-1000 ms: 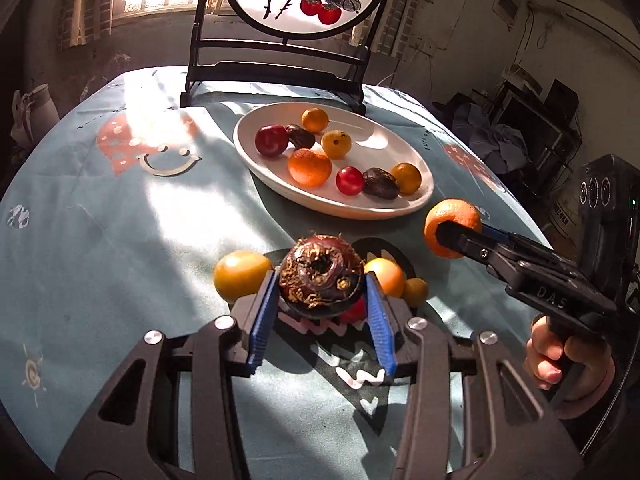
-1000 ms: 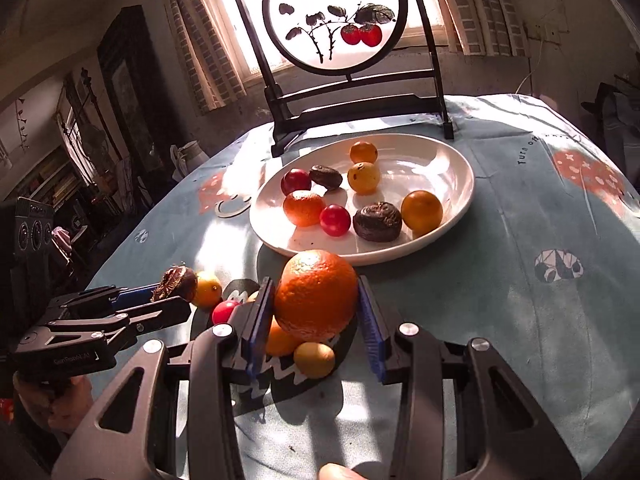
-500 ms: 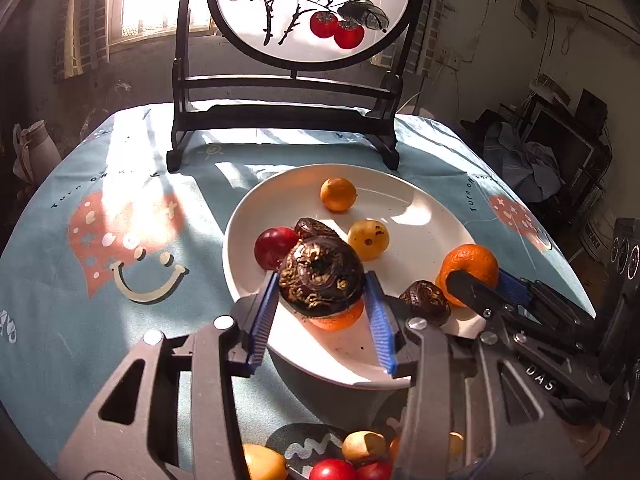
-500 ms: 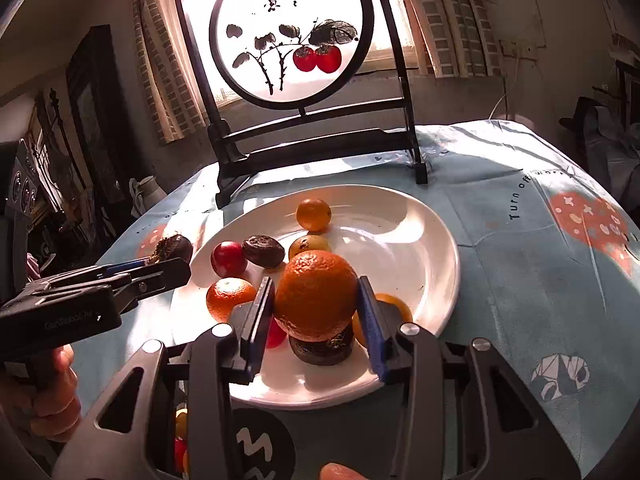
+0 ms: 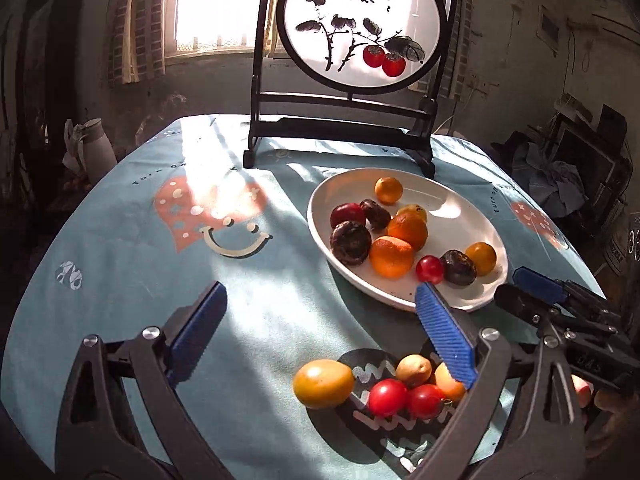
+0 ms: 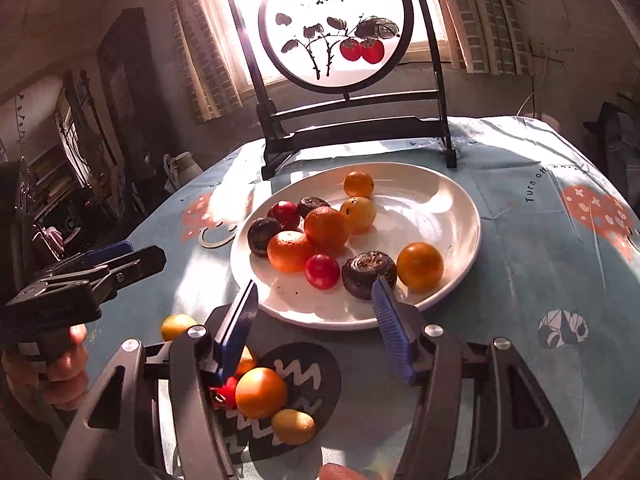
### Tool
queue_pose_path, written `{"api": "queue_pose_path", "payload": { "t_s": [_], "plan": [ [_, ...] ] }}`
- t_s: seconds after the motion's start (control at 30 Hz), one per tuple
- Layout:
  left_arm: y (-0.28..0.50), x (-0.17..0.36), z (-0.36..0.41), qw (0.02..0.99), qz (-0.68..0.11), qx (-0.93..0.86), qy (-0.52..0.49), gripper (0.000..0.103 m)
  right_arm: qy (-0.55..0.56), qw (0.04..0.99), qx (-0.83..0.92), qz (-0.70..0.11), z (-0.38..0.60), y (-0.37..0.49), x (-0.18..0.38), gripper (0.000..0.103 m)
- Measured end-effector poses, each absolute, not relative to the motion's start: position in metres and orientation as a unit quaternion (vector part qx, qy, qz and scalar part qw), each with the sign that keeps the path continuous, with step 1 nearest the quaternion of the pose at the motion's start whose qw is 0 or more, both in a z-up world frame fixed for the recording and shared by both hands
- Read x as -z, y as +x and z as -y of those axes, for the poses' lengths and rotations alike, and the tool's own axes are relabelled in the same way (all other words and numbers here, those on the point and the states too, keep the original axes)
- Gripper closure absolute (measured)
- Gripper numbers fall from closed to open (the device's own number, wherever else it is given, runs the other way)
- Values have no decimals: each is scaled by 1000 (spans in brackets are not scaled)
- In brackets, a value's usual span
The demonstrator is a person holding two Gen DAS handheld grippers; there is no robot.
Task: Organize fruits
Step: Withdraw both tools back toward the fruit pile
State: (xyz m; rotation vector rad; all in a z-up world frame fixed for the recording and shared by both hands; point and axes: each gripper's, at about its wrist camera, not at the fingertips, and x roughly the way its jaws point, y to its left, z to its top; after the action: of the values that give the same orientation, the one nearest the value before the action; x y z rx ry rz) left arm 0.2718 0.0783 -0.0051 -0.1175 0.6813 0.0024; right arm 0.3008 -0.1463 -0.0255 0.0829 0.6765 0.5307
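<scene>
Both jaws spread, empty. Small round yellow-orange and red loose fruits (image 5: 384, 386) lie on counter just before oval white ceramic plate (image 5: 476, 224). Light, smooth, roll-prone; pinch across widest middle.

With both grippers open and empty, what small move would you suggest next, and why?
Probably lower the left gripper toward the large yellow fruit still on the tablecloth. Its jaws are wide open and empty, that fruit lies nearest between them, and the white plate has room.
</scene>
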Motion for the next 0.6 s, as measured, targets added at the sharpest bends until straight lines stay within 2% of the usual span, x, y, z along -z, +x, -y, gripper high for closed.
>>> {"api": "queue_pose_path", "payload": {
  "t_s": [0.1, 0.27, 0.53, 0.6],
  "plan": [
    [259, 22, -96, 930, -361, -24, -74, 6, 3, 900, -271, -342, 140, 280, 33, 43],
    [245, 26, -116, 925, -361, -39, -107, 6, -36, 886, -277, -369, 138, 259, 48, 43],
    [246, 30, -112, 926, -365, -59, -78, 6, -80, 874, -266, -399, 131, 255, 63, 44],
    [246, 30, -111, 925, -367, -60, -74, 6, -89, 874, -264, -397, 129, 254, 64, 49]
  ]
}}
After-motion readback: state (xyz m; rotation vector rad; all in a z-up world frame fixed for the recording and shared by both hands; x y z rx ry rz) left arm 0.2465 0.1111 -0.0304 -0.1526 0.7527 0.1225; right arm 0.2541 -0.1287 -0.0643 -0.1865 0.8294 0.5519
